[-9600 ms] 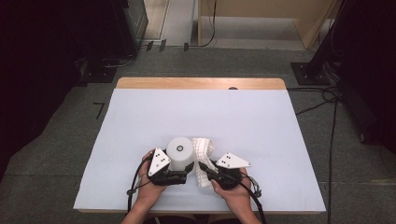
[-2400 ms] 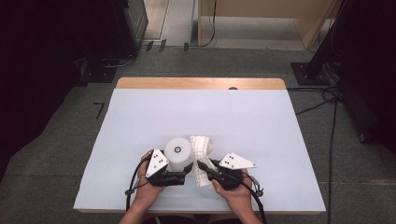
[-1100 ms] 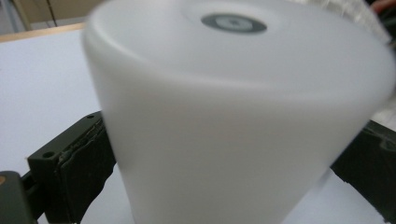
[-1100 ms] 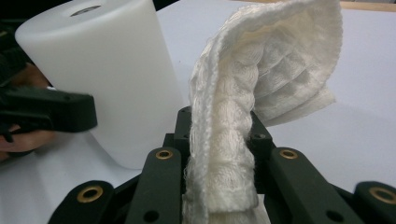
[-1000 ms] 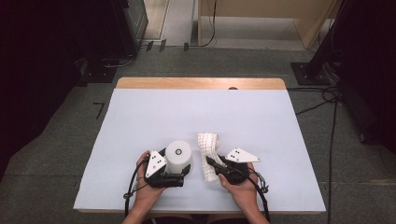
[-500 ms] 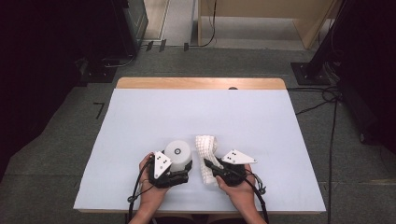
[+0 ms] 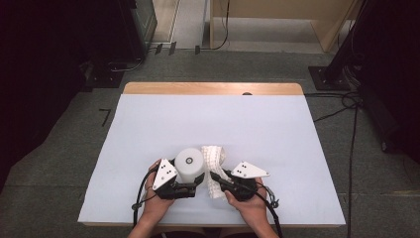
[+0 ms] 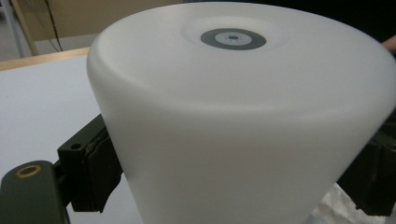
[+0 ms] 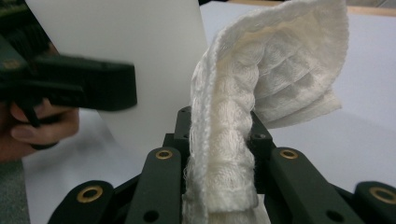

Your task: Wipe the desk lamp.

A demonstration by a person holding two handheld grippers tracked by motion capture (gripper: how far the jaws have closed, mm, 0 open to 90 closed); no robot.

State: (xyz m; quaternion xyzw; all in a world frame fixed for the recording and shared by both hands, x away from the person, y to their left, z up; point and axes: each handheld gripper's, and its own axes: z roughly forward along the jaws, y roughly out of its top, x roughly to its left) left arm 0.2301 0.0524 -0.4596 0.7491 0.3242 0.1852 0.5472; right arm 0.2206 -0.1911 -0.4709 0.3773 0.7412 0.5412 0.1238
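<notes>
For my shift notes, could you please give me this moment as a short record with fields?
Setting: table under a pale blue-white cover
Left tool: shut on the white cylinder, one jaw on each side of it
White cylinder: upright, grey ring on its top
Right tool: shut on the white cloth
White cloth: waffle-textured, folded, rising from the jaws and curling over beside the cylinder
Contact between cloth and cylinder: cannot tell

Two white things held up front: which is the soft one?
The white cloth, waffle-textured and folded, pinched in the right gripper. The white cylinder in the left gripper is smooth and rigid.
</notes>
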